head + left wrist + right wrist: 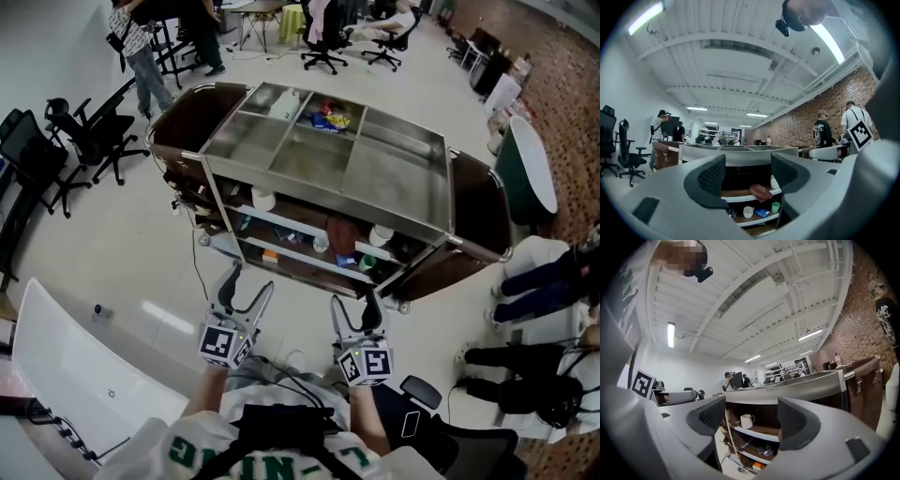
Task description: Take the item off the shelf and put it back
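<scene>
A wheeled shelf cart with a steel tray top stands ahead of me. On its open shelves I see a white mug, a brown-red item and a green cup. My left gripper and right gripper hover side by side short of the cart, both open and empty. Between the left gripper's pads the left gripper view shows the brown-red item, a mug and the green cup. The right gripper frames another white mug on an upper shelf.
Black office chairs stand at the left and a white table at the lower left. A person stands at the far left and another sits at the right. A black chair is beside my right leg.
</scene>
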`<state>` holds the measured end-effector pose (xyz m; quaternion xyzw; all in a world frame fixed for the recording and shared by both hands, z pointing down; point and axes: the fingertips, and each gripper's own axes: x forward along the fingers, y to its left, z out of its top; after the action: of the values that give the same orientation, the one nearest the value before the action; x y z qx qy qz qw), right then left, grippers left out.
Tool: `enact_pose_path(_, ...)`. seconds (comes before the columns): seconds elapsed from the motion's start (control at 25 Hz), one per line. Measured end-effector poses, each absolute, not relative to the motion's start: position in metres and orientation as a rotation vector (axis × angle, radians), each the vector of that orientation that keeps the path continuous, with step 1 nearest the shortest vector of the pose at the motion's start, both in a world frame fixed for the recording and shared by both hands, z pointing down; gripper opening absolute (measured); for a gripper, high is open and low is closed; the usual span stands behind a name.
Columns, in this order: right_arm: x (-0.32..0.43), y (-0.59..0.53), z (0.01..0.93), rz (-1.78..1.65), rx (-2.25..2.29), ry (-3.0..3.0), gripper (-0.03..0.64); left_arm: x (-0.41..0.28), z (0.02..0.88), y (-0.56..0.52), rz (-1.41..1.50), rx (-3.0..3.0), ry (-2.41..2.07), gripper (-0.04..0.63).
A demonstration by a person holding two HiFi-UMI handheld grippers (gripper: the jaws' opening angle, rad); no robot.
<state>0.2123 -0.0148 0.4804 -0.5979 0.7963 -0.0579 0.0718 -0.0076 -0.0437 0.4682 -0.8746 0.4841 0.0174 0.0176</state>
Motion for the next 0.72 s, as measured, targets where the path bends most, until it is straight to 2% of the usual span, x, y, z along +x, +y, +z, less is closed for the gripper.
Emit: enact_pose_path(0.72,0.176,-0.045,0.485,-0.2,-1.94,2.307,0.354,-0.048,0.468,-0.092,-0.022,-2.766,1.353,0.298)
